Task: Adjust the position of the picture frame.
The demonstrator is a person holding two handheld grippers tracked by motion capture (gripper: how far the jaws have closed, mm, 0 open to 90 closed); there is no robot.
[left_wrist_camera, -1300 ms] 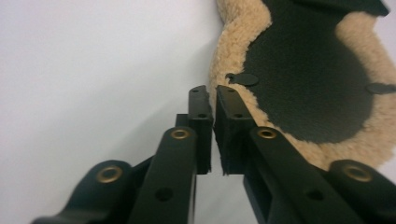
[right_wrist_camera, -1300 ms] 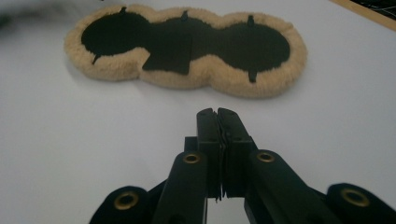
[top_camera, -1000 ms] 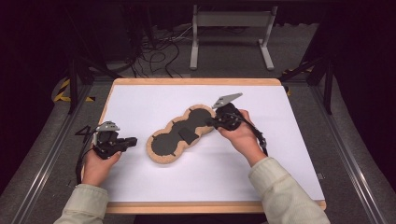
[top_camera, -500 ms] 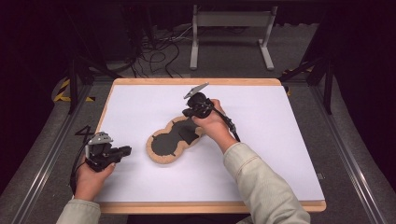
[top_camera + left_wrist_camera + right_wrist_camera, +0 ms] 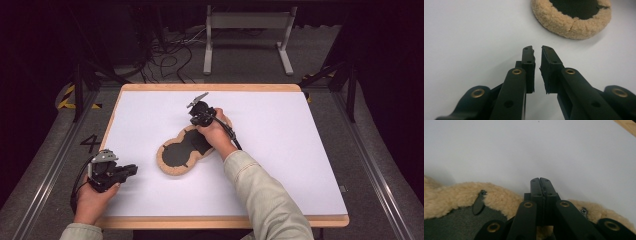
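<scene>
Behind the clenched right tool (image 5: pixel 196 120), the fleecy pad (image 5: pixel 172 167) is half hidden; the left tool (image 5: pixel 537 53) has just been opening, empty.

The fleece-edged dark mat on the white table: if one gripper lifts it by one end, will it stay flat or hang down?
The mat is probably floppy: it lies thin and flat, with a soft fleecy rim, so a lifted end would likely sag. It looks light. The fuzzy rim should grip well, not slip.
</scene>
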